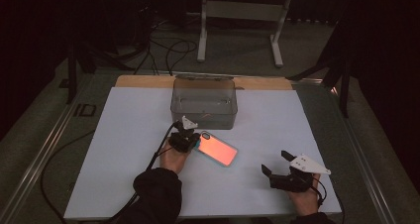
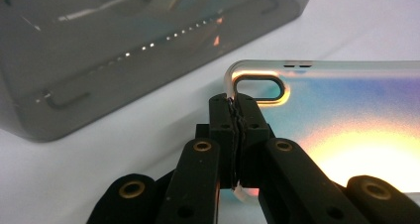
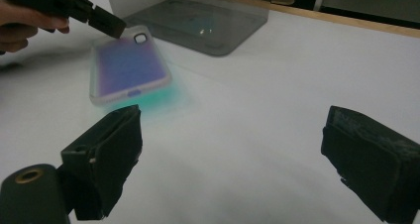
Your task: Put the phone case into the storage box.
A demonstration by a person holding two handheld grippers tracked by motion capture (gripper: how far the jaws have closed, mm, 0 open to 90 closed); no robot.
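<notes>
The phone case (image 1: pixel 218 150) lies flat on the white desk (image 1: pixel 124 135), and the left tool (image 1: pixel 190 139) has its jaws closed tight on the case's thin rim at the corner by the camera cutout (image 2: pixel 260 86). In the left gripper view the clear edge of the case passes between the two black pads, which meet around it, and the rest of the case spreads away to the right of the tool, glowing orange and blue. No brand, label or writing can be read on the case or anywhere else.

Just beyond the left tool's tips stands a clear grey plastic box (image 1: pixel 204 102), close to the case's corner but not touching it.

The right tool (image 1: pixel 277 164) rests on the desk well apart from the case, its jaws spread wide with nothing between them. From this tool, the case (image 3: pixel 129 65) lies ahead and to the left, with the left tool (image 3: pixel 116 29) at its far corner.
</notes>
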